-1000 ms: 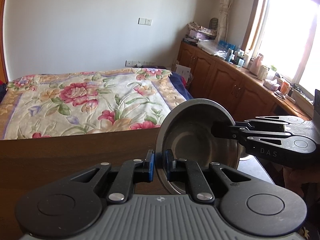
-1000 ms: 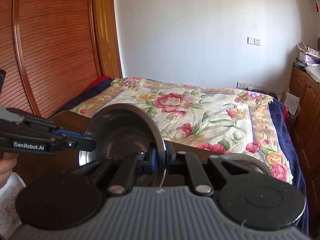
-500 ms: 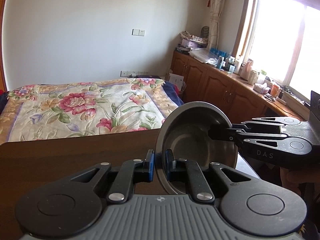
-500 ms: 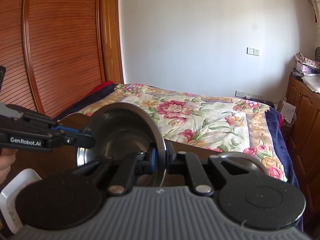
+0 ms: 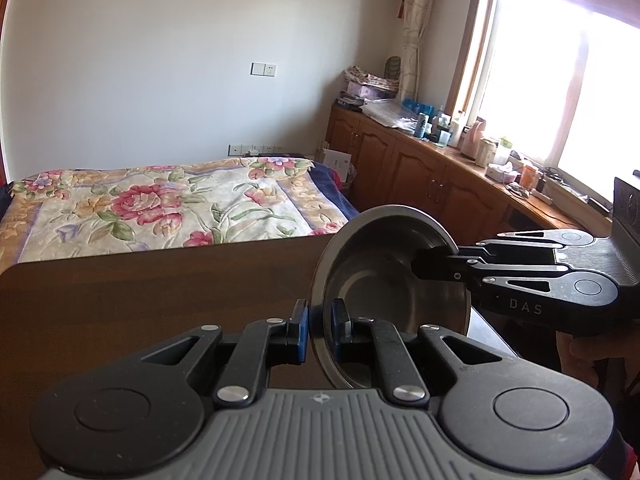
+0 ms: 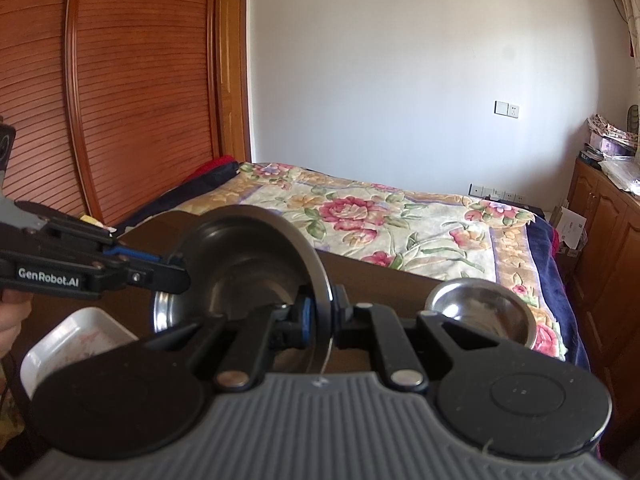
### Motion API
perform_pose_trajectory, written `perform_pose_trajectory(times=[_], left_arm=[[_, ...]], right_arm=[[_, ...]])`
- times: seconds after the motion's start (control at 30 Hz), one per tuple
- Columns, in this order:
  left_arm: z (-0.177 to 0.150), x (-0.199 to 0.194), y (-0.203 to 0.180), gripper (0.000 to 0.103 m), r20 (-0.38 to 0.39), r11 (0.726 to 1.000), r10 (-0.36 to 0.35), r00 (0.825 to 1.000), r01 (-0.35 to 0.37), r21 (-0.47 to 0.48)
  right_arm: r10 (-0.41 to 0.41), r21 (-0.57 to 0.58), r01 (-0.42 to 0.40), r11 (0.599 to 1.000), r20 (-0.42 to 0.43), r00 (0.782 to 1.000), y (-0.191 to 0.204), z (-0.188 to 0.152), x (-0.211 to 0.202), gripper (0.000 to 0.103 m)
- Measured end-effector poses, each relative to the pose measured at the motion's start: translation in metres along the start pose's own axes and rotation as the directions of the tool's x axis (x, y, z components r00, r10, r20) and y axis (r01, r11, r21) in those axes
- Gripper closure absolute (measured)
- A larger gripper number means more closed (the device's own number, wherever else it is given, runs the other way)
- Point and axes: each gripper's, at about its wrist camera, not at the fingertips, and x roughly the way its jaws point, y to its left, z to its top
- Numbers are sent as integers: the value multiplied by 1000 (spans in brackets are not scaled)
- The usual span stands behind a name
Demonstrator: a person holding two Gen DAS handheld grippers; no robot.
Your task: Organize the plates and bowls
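A steel bowl is held on edge above the brown table — its rim is clamped by the left gripper and, on the opposite side, by the right gripper. A second bowl and a white dish are seen resting on the table.

bowl: silver | bedspread: floral cream-pink | dish: white

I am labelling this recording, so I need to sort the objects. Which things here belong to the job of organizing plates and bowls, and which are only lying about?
Belong to the job:
- steel bowl held on edge, both grippers' fingers on its rim
- second steel bowl on the dark table
- white square dish

Lying about:
- floral bedspread
- bottles and boxes on the cabinet top
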Motion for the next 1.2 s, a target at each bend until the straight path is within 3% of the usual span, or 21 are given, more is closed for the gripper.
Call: perform_pose_trajectory(times=[0.67,1.2], left_arm=[[-35,-15,-10,91,-32,999,-45,998,46,17],[-67,-9,-19,91,-121,997,-68,990,71,21]], right_arm=[[-1,7,1,1000,-25,1000,14,-29,-21,91],[14,16,-12,1000,-89,996,19,-62,-24,91]])
